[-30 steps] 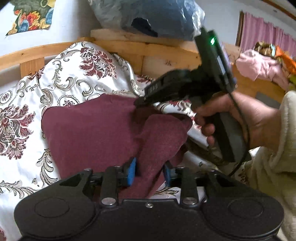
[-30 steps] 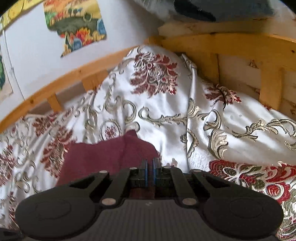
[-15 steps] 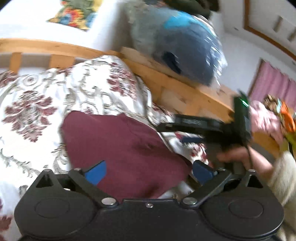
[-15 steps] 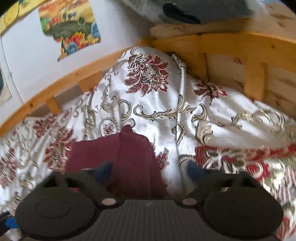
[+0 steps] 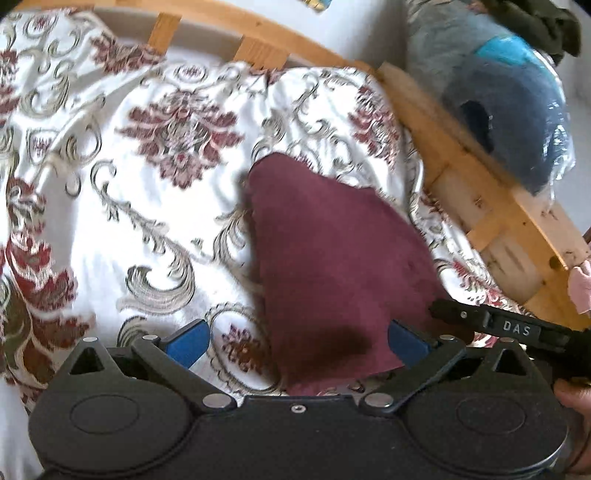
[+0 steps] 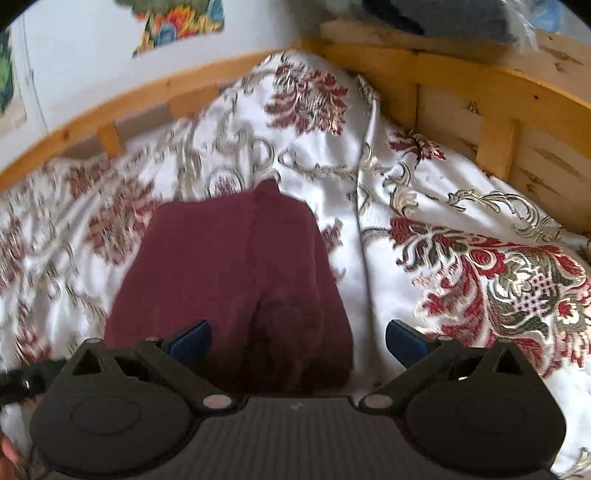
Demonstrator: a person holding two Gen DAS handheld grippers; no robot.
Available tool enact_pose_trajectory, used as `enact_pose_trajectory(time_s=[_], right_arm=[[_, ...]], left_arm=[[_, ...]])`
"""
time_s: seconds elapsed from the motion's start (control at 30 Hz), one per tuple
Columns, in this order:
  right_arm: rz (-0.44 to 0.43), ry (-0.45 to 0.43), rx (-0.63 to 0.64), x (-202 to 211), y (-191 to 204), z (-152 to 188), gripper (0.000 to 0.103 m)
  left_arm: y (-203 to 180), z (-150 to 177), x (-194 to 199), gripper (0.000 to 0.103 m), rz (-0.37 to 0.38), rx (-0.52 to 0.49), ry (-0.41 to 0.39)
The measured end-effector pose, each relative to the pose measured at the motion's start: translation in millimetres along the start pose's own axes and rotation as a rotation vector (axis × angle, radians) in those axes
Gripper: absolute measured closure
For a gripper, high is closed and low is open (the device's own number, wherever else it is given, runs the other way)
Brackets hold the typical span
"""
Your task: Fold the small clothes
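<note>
A small maroon cloth (image 5: 332,258) lies folded on the patterned bedspread (image 5: 147,184). It also shows in the right wrist view (image 6: 236,280), with a fold line down its middle. My left gripper (image 5: 297,341) is open and empty, hovering over the cloth's near edge. My right gripper (image 6: 297,341) is open and empty, over the cloth's near right part. The tip of the right gripper shows at the right of the left wrist view (image 5: 495,325).
A wooden bed frame (image 6: 461,92) runs along the far and right sides. A bagged blue-grey bundle (image 5: 498,96) rests on the frame's ledge. A pink garment (image 5: 580,284) lies at the far right. Colourful posters (image 6: 177,26) hang on the wall.
Both grippers were shut on the maroon cloth a second ago; both have opened and let it go. The cloth now lies flat and both grippers have pulled back from it.
</note>
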State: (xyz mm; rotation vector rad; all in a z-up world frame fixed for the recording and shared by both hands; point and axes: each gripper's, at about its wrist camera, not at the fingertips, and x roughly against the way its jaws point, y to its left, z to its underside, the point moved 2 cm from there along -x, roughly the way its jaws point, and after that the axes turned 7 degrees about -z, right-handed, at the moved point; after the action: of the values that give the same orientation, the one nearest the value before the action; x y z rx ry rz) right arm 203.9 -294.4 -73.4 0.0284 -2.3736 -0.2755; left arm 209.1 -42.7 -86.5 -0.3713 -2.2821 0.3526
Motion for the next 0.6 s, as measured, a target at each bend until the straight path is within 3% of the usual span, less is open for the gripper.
enact_pose_trajectory(time_s=[0.27, 0.6], right_arm=[[0.008, 0.065, -0.131, -13.1, -20.4, 9.6, 0.0], [0.009, 0.063, -0.148, -15.7, -20.8, 9.1, 0.0]], left_arm=[[-3.5, 5.6, -12.8, 0.001, -0.034, -0.035, 0.042], [-3.5, 6.9, -16.3, 0.001, -0.035, -0.031, 0.05]])
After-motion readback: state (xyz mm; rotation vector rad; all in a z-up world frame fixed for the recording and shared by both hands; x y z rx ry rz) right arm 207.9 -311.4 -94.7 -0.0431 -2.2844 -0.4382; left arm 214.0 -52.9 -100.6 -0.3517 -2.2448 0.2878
